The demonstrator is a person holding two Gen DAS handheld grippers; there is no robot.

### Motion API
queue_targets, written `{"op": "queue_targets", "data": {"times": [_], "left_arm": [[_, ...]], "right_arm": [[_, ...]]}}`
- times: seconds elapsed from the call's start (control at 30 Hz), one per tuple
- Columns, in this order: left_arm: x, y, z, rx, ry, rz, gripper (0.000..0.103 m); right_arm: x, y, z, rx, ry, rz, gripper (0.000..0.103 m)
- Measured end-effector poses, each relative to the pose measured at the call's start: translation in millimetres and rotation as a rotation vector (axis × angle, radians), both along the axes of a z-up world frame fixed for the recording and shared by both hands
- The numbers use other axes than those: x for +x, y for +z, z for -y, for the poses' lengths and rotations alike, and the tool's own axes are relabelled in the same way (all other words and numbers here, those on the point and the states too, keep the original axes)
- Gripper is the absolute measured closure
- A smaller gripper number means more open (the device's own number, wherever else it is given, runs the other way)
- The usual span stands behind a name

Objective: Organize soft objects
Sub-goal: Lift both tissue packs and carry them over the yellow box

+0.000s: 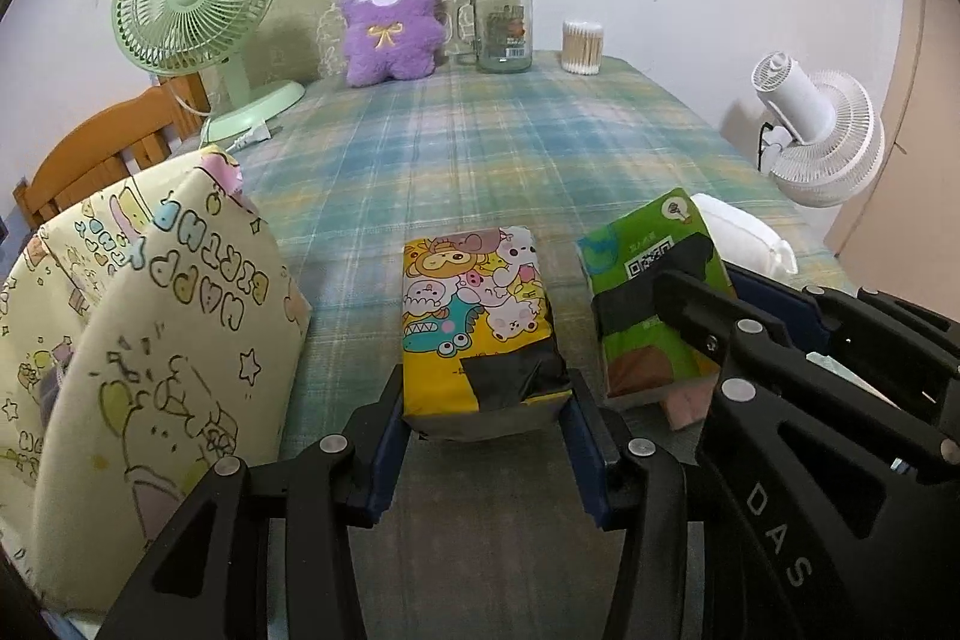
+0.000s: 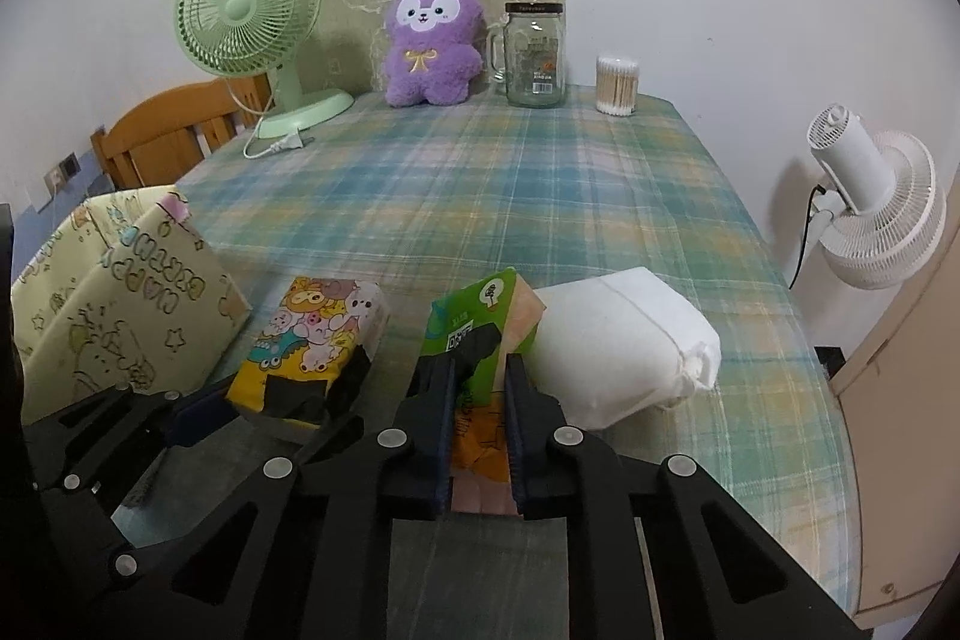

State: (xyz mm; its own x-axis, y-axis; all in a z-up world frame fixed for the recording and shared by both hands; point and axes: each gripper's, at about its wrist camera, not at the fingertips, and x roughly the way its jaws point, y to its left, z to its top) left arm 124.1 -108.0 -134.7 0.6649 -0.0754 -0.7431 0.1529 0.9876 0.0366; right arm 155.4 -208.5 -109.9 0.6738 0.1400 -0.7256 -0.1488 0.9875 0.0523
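A yellow cartoon tissue pack (image 1: 480,322) lies on the plaid tablecloth, its near end between the fingers of my left gripper (image 1: 486,436), which close on its sides. It also shows in the right wrist view (image 2: 312,340). My right gripper (image 2: 478,430) is shut on a green tissue pack (image 2: 480,334), tilted on its edge; it also shows in the left wrist view (image 1: 648,292). A white soft pack (image 2: 624,352) lies right of it. A cream gift bag (image 1: 150,316) stands at the left. A purple plush toy (image 1: 390,16) sits at the far edge.
At the back stand a green desk fan (image 1: 198,10), a glass jar (image 1: 501,22) and a cotton swab tub (image 1: 582,46). A white fan (image 2: 876,196) stands off the table's right side. A wooden chair (image 2: 174,130) is at the left.
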Motion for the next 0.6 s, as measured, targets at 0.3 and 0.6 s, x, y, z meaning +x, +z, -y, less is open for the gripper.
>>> {"op": "queue_targets", "data": {"times": [0.3, 0.6], "left_arm": [[-16.0, 18.1, 2.7, -0.013, -0.015, 0.044, 0.054], [-31.3, 43.7, 4.9, -0.019, -0.026, 0.106, 0.054]], "right_arm": [[-22.8, 20.1, 2.8, 0.014, -0.011, 0.051, 0.086], [-40.2, 46.8, 4.4, 0.007, -0.039, 0.103, 0.086]]}}
